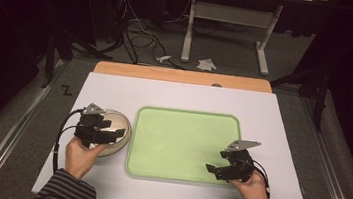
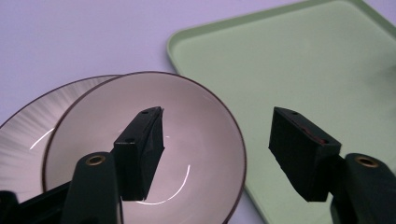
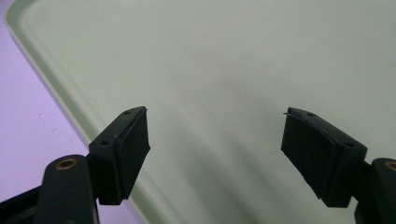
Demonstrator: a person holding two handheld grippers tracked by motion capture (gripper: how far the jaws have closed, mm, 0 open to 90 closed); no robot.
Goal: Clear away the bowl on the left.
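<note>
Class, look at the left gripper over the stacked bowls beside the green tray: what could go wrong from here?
1. The left gripper is open with one jaw inside the top bowl and the other outside its rim; pinching only the thin rim, the bowl might tilt or slip.
2. A second bowl sits beneath it, so the two may lift together or the lower one may shift.
3. The tray has a raised rim right beside the bowls; a low carry might clip it.

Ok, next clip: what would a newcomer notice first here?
The pale green tray in the middle of the white table, with nothing on it. Next, two stacked bowls just left of the tray, with the open left gripper straddling the top bowl's rim. The right gripper, also open, hovers over the tray's near right corner.
</note>
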